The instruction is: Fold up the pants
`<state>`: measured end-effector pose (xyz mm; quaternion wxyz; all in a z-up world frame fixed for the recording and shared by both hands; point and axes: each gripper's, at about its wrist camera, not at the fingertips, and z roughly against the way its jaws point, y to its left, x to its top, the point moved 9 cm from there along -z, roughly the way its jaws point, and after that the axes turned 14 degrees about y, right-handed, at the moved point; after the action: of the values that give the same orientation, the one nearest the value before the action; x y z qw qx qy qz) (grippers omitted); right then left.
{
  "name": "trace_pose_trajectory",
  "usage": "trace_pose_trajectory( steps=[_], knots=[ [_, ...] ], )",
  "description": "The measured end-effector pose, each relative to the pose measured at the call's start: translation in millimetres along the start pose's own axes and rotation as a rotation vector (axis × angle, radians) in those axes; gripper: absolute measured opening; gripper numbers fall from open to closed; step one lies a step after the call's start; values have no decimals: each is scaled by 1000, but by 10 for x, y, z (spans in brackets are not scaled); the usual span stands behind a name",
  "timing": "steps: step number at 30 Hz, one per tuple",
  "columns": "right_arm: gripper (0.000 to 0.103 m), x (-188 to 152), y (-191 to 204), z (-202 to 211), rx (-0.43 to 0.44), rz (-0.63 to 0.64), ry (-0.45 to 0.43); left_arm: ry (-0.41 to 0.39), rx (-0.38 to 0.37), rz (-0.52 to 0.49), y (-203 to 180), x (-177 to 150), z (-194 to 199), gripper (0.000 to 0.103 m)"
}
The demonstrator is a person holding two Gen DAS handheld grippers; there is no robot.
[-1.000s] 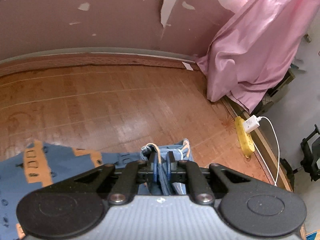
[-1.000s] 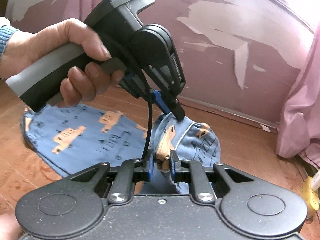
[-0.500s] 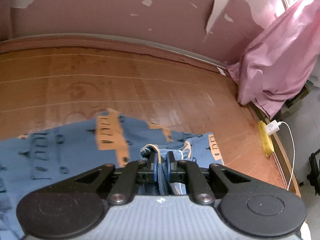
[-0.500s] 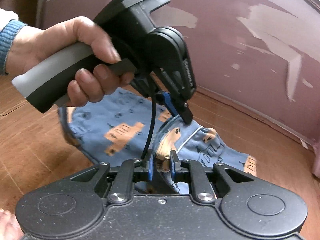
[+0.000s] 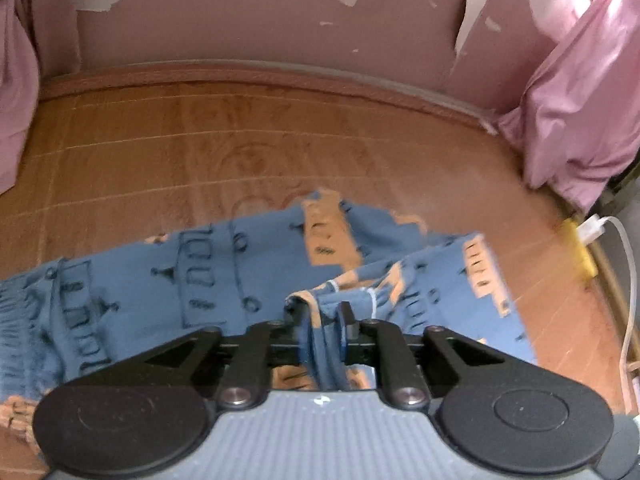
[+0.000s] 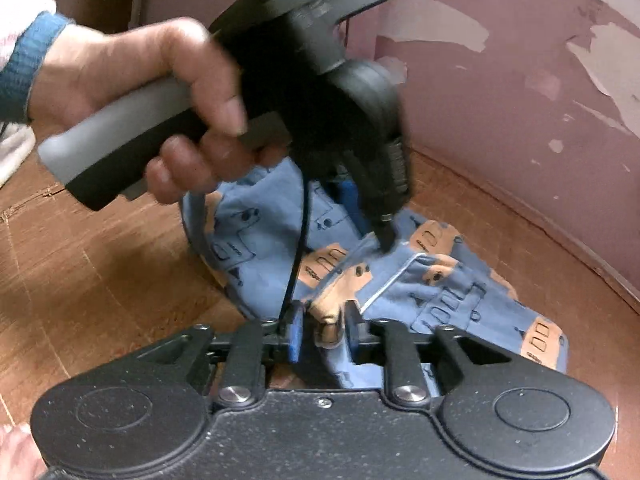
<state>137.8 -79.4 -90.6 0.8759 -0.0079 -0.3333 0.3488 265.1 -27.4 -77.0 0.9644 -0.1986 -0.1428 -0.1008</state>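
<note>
The pants [image 5: 224, 280] are blue with orange vehicle prints and lie partly bunched on the wooden floor. My left gripper [image 5: 324, 330] is shut on a pinched fold of the blue cloth near a white-stitched hem. In the right wrist view, my right gripper [image 6: 322, 330] is shut on an orange-and-blue fold of the same pants [image 6: 452, 292]. The left gripper [image 6: 386, 236] appears there too, held by a hand [image 6: 160, 92], its tip clamped on the cloth just beyond my right fingers. Both grips sit close together.
The wooden floor [image 5: 200, 160] runs to a peeling pink wall [image 5: 280, 20]. Pink draped cloth [image 5: 580, 100] hangs at the right, more pink cloth at the far left. A yellow power strip [image 5: 580, 248] with a white plug and cable lies along the right edge.
Both grippers swung left while holding the pants. More of the blue cloth now spreads below the left gripper, and the pink drape and power strip slid toward the right edge.
</note>
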Motion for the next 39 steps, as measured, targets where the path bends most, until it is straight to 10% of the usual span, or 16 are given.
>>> trace_pose_trajectory(
  steps=[4,9,14,39],
  knots=[
    [83,-100,-496,277,-52,-94,-63,-80,93,-22,-8,-74,160,67],
    [84,-314,-1459,80,-333,-222,-32,-141,240,-124,-230,-212,136,69],
    [82,-540,-1799,-396,-376,-234,52,-118,390,-208,-220,-342,-71,71],
    [102,-306,-839,145,-232,-140,-122,-178,359,-64,65,-676,402,94]
  ],
)
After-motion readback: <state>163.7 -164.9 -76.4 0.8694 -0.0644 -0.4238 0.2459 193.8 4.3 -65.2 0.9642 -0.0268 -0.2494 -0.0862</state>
